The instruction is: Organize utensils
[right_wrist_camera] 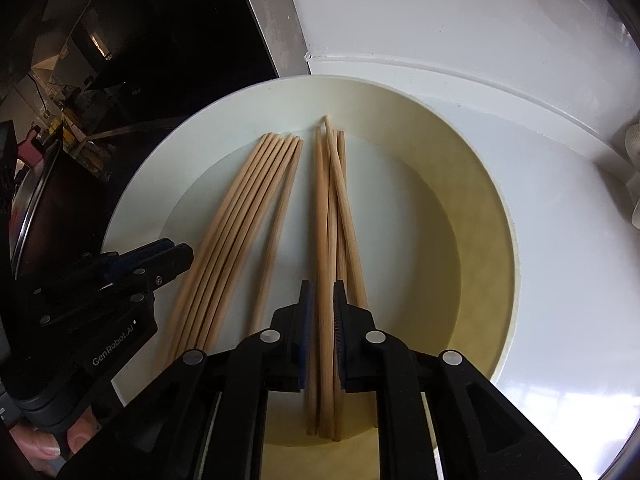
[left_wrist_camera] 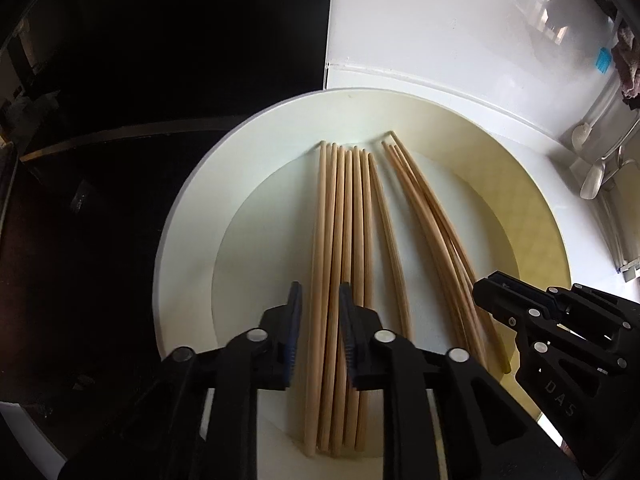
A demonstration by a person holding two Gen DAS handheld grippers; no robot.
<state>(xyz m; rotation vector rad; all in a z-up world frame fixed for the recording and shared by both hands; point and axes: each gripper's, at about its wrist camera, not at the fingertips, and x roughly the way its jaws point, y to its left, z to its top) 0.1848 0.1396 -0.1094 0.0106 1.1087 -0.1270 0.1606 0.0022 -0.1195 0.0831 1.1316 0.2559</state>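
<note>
A wide white plate [left_wrist_camera: 180, 232] [right_wrist_camera: 490, 208] holds several wooden chopsticks in two bundles. My left gripper [left_wrist_camera: 320, 300] hangs over the near end of the left bundle [left_wrist_camera: 340, 216] [right_wrist_camera: 248, 208]. It is open, a few sticks run between its fingers, and a sliver of plate shows beside them. My right gripper [right_wrist_camera: 323, 292] straddles the right bundle [right_wrist_camera: 328, 200] [left_wrist_camera: 424, 208]. Its jaws stand narrowly apart around a few sticks, which lie on the plate. Each gripper also shows in the other's view: the right gripper [left_wrist_camera: 486, 288] and the left gripper [right_wrist_camera: 180, 252].
The plate sits on a white counter [left_wrist_camera: 440, 40] next to a black glossy surface [left_wrist_camera: 120, 120] on the left. Pale spoons [left_wrist_camera: 592, 180] and a crumpled cloth [left_wrist_camera: 628, 68] lie at the far right. A person's thumb [right_wrist_camera: 44, 444] holds the left gripper's handle.
</note>
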